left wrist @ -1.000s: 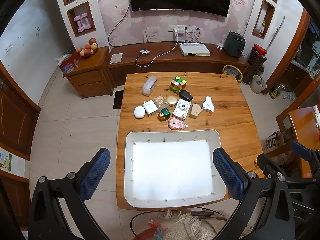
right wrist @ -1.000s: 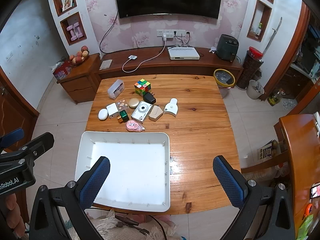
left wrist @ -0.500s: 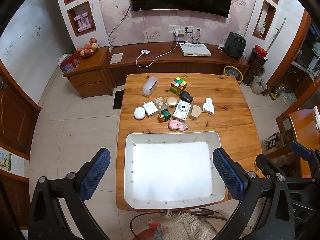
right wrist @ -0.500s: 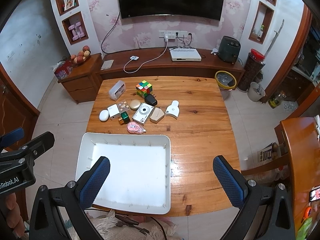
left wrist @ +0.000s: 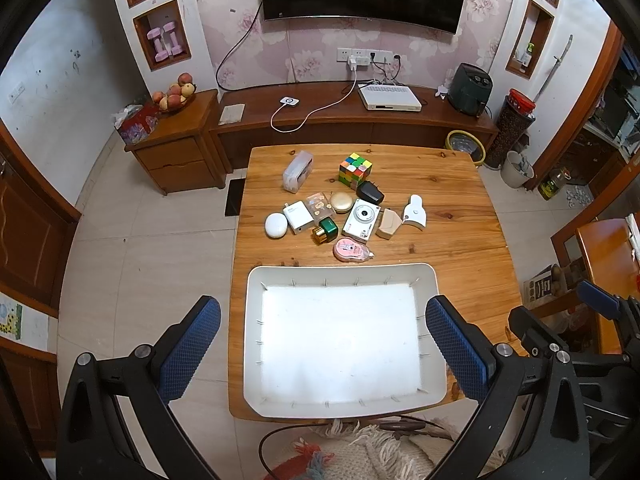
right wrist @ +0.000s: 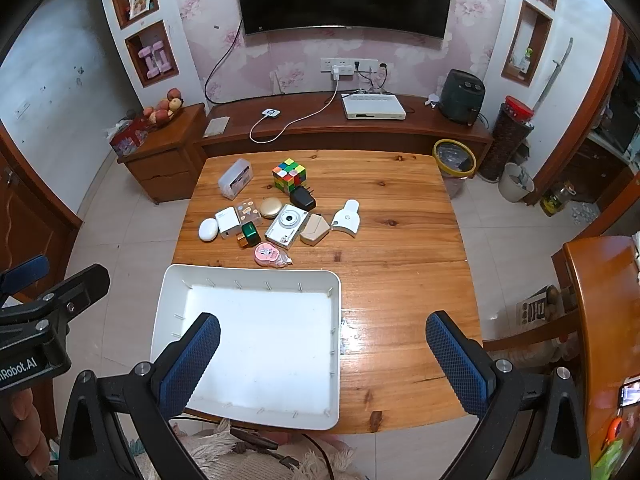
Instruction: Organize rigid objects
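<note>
Now, fingers: both grippers, left [left wrist: 323, 344] and right [right wrist: 323, 354], spread wide, holding nothing.
Tray [left wrist: 256, 292]: near edge of surface [left wrist: 460, 248].
Camera [left wrist: 361, 220]: mid-surface.

Left hand-held gripper [left wrist: 323, 338] and right hand-held gripper [right wrist: 323, 354] both spread wide.

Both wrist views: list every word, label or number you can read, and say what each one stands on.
"nRobot.AI", first letters cut off by the frame edge: on the left claw's black body, seen at the left edge of the right wrist view.
White charger block: faint grey print, too small to read.
White camera: markings too blurred to read.
Clear box: label unreadable.
Nothing else is legible.
</note>
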The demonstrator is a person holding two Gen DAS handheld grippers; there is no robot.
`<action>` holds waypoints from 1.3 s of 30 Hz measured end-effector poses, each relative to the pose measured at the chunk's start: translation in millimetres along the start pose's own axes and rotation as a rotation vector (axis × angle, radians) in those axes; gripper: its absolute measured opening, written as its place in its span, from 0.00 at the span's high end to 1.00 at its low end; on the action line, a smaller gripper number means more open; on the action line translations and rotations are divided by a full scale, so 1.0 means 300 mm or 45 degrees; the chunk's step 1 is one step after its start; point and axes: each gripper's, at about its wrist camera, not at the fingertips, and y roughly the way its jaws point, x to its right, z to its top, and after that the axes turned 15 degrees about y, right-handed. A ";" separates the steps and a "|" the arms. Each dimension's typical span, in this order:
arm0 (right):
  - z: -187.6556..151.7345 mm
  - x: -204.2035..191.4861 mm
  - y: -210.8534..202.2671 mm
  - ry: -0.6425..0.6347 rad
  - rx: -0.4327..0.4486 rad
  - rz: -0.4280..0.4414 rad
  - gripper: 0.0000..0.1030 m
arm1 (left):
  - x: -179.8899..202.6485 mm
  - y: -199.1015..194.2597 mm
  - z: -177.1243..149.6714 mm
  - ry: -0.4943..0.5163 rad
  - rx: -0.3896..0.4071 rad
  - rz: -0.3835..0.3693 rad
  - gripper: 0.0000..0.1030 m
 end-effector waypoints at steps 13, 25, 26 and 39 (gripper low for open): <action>0.005 0.007 0.014 -0.027 -0.006 0.030 0.00 | 0.007 0.002 0.005 -0.017 0.011 0.018 0.01; 0.033 0.026 0.000 -0.102 0.017 0.066 0.00 | 0.056 -0.011 0.001 -0.059 0.040 0.055 0.01; 0.036 0.029 -0.001 -0.109 0.020 0.068 0.00 | 0.061 -0.013 0.001 -0.062 0.042 0.057 0.01; 0.060 0.075 -0.016 -0.164 0.037 0.113 0.00 | 0.106 -0.033 0.011 -0.095 0.061 0.080 0.01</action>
